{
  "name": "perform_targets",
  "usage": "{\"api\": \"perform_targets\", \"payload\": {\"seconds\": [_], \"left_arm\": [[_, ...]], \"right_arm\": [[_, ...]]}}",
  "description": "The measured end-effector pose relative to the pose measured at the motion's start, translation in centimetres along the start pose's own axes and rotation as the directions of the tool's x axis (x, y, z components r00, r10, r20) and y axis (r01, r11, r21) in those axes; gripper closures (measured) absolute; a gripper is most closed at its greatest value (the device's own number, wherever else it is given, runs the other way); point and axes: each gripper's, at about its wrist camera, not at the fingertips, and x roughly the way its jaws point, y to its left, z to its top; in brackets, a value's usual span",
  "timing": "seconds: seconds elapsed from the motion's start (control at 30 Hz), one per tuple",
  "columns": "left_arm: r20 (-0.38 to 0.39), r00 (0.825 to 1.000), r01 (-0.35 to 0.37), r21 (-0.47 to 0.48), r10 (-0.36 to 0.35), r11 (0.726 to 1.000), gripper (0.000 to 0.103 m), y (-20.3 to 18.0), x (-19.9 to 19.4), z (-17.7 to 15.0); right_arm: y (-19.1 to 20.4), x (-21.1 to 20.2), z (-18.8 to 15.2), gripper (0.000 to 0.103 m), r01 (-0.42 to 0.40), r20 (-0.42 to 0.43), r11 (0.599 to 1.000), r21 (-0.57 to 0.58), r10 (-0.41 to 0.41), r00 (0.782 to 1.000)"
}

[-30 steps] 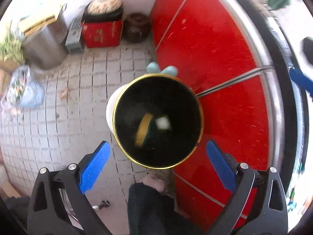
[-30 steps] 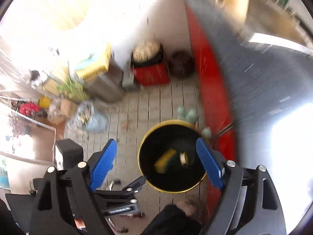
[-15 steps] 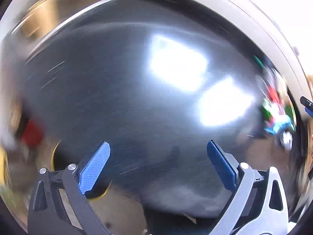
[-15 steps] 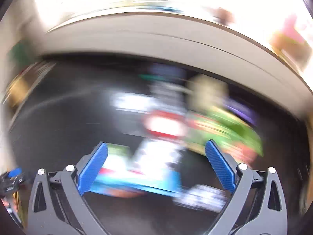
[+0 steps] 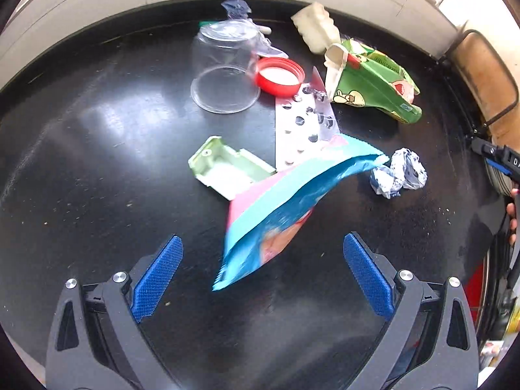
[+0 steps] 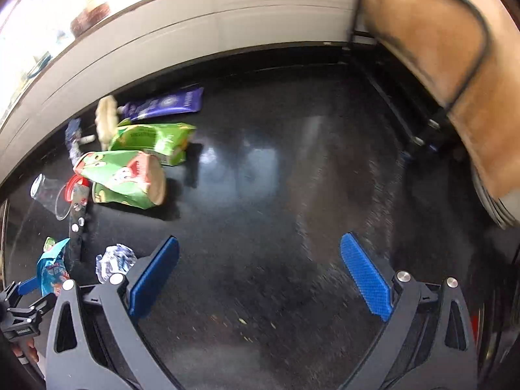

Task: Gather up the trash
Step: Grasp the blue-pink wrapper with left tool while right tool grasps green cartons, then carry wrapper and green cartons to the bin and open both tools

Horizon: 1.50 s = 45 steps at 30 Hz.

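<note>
Trash lies on a black round table [image 5: 81,169]. In the left wrist view my left gripper [image 5: 261,273] is open and empty, just short of a blue and pink snack wrapper [image 5: 279,208]. Beyond it lie a pale green tray [image 5: 227,170], a pill blister [image 5: 304,126], a red lid [image 5: 279,76], a clear cup [image 5: 224,68], a green carton [image 5: 373,81] and crumpled foil [image 5: 398,172]. My right gripper [image 6: 260,276] is open and empty over bare table, with the green carton [image 6: 123,175] and crumpled foil [image 6: 113,260] to its left.
A white ledge [image 5: 97,9] runs behind the table. A brown chair back [image 6: 438,39] stands at the table's right side. A purple wrapper [image 6: 165,102] and a second green carton [image 6: 152,138] lie near the far edge. A white foam piece [image 5: 315,27] lies at the back.
Both grippers swung up from over the yellow-rimmed bin on the floor to the black table. Both stayed open and empty.
</note>
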Motion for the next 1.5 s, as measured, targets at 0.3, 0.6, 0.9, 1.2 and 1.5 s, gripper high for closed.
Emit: {"api": "perform_targets", "payload": {"seconds": [0.3, 0.6, 0.9, 1.2, 1.5], "left_arm": [[-0.100, 0.995, -0.006, -0.041, 0.002, 0.999, 0.022, -0.3, 2.8, 1.3], [-0.088, 0.996, 0.007, -0.025, -0.009, 1.000, 0.095, -0.4, 3.4, 2.1], [-0.014, 0.999, 0.040, -0.017, -0.040, 0.999, 0.099, -0.7, 0.2, 2.6], [0.042, 0.997, 0.066, 0.010, -0.066, 0.998, 0.099, -2.2, -2.5, 4.5], [0.031, 0.999, 0.031, -0.011, -0.031, 0.999, 0.099, -1.4, -3.6, 2.9]], "right_arm": [[10.6, 2.6, 5.4, 0.007, -0.166, -0.039, 0.923, -0.346, 0.163, 0.986], [18.2, 8.3, 6.4, 0.043, -0.131, -0.126, 0.785, -0.606, 0.068, 0.990], [15.1, 5.6, 8.5, 0.095, -0.190, -0.124, 0.837, -0.513, 0.147, 0.981], [8.9, 2.4, 9.8, 0.095, -0.140, -0.053, 0.916, -0.377, 0.130, 0.990], [6.1, 2.8, 9.1, 0.095, -0.099, -0.054, 0.942, -0.322, 0.086, 0.995]]}}
